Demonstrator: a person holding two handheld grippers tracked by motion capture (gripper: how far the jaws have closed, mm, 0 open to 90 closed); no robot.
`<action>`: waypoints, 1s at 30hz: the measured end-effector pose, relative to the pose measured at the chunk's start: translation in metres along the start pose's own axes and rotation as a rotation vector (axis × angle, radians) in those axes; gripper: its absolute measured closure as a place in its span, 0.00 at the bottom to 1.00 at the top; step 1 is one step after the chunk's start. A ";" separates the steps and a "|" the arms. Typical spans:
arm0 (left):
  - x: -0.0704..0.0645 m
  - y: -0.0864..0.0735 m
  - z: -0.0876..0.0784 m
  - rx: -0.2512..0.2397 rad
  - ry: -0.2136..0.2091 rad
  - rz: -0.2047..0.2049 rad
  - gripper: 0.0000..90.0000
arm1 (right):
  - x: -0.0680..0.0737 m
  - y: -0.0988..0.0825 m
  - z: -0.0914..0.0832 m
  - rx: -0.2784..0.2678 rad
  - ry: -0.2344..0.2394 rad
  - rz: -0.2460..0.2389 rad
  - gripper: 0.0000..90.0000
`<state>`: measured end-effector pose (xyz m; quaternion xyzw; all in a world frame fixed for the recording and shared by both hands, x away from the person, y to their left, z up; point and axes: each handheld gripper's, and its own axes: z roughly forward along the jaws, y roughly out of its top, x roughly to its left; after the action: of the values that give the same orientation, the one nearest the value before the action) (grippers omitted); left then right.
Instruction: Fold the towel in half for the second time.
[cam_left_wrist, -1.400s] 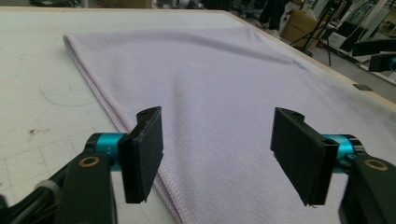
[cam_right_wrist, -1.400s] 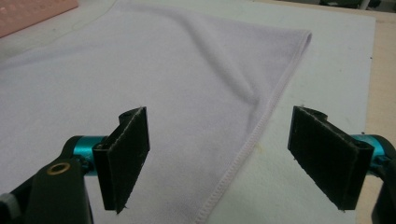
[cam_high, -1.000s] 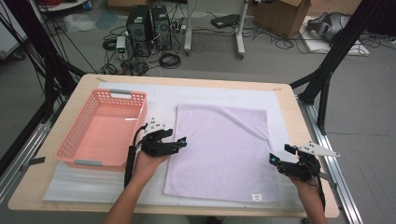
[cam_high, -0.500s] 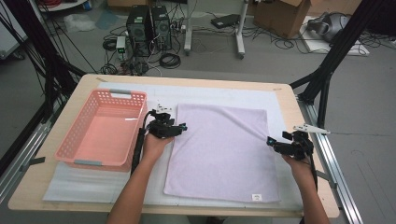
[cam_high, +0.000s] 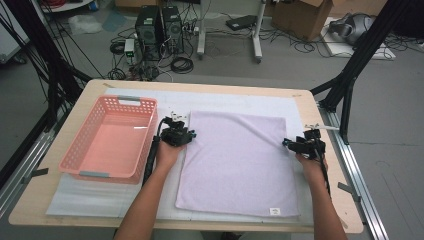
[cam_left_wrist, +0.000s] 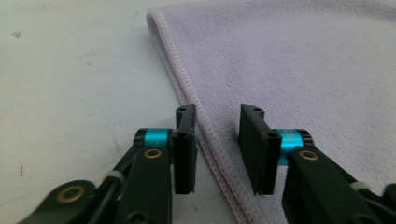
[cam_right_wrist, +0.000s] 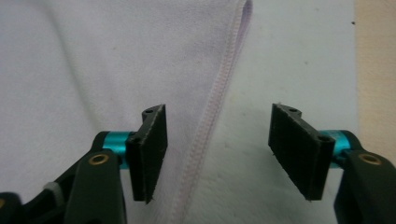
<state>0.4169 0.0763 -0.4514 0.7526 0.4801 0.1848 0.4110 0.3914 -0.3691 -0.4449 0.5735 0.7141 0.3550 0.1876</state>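
left claw (cam_left_wrist: 217, 149) closing astride towel (cam_high: 235, 160) hem | right claw (cam_right_wrist: 231, 154) closing, gaping | basket (cam_high: 80, 155) holds nothing

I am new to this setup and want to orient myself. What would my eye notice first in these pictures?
First, the lilac towel lying flat in the middle of the table. Next, the left gripper and the right gripper, each straddling a hemmed side edge of the towel; their jaws have just been closing but do not yet pinch it. Then the pink basket, left of the towel.

Wooden table (cam_high: 320, 107), white mat (cam_high: 240, 102), lilac towel (cam_high: 240, 165), pink basket (cam_high: 112, 142)
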 end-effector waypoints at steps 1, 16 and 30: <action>-0.003 0.000 0.001 0.004 0.002 0.011 0.93 | 0.004 0.001 0.002 0.006 -0.032 -0.027 0.53; 0.008 0.009 -0.022 -0.077 -0.056 -0.203 0.95 | 0.004 0.006 -0.018 -0.072 0.019 0.034 0.97; -0.008 0.002 -0.068 -0.115 -0.099 -0.128 0.95 | 0.013 -0.014 -0.062 -0.144 0.089 -0.001 0.97</action>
<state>0.3686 0.0987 -0.4080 0.7038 0.4950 0.1478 0.4877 0.3369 -0.3764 -0.4111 0.5419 0.6945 0.4305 0.1967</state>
